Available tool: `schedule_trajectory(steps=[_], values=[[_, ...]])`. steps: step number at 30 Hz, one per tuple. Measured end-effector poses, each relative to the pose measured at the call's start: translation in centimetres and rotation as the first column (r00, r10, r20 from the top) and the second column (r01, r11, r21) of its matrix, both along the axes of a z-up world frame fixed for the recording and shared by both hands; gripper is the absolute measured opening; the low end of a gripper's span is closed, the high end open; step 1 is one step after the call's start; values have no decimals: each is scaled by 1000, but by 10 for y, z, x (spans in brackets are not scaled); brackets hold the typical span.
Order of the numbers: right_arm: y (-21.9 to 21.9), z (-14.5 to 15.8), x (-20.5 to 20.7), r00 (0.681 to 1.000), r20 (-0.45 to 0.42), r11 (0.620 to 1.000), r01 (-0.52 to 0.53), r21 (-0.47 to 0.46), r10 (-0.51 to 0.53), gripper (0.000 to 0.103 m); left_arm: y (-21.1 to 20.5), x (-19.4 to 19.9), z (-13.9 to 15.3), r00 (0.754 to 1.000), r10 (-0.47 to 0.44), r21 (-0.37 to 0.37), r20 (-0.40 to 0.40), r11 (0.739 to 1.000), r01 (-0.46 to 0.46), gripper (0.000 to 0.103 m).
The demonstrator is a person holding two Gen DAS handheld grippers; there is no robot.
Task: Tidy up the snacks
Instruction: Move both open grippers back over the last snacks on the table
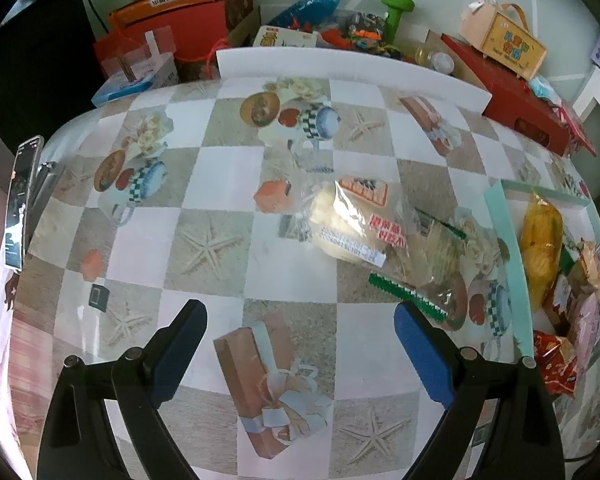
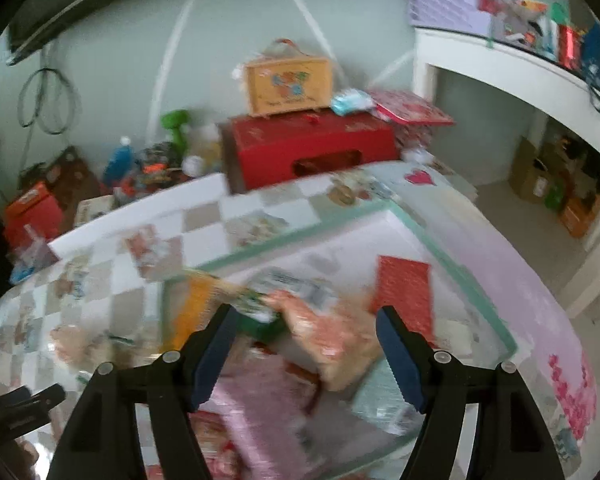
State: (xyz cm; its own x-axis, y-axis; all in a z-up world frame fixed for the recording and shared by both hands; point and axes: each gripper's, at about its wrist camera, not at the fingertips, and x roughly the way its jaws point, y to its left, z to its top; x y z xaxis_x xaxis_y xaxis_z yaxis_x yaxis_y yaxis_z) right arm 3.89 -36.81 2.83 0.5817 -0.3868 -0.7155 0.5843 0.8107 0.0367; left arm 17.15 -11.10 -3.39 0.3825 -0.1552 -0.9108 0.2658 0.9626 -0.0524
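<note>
Left wrist view: left gripper spread wide, empty, above the checkered starfish-print tablecloth; clear-wrapped pale bread packets lie beside the pale green tray.

Right wrist view, blurred: right gripper released over the tray's heaped snack packets; red cardboard box against the wall.

— What do we see of our left gripper?
— Black angular arms, blue pads with a ridged inner face, round silver screws at the pivots.
— And our right gripper?
— We see the same build: black arms, navy-blue fingers, pale screw heads on top.
</note>
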Motion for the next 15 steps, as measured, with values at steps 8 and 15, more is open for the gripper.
schedule_trajectory(steps=[8,15], values=[[70,-12,45,965,-2,964,-263,28,264,96,7,9,18,999,27,-16,40,1000,-27,95],[88,-36,72,946,-48,946,-318,72,321,103,13,24,23,997,58,-26,48,998,-57,95]])
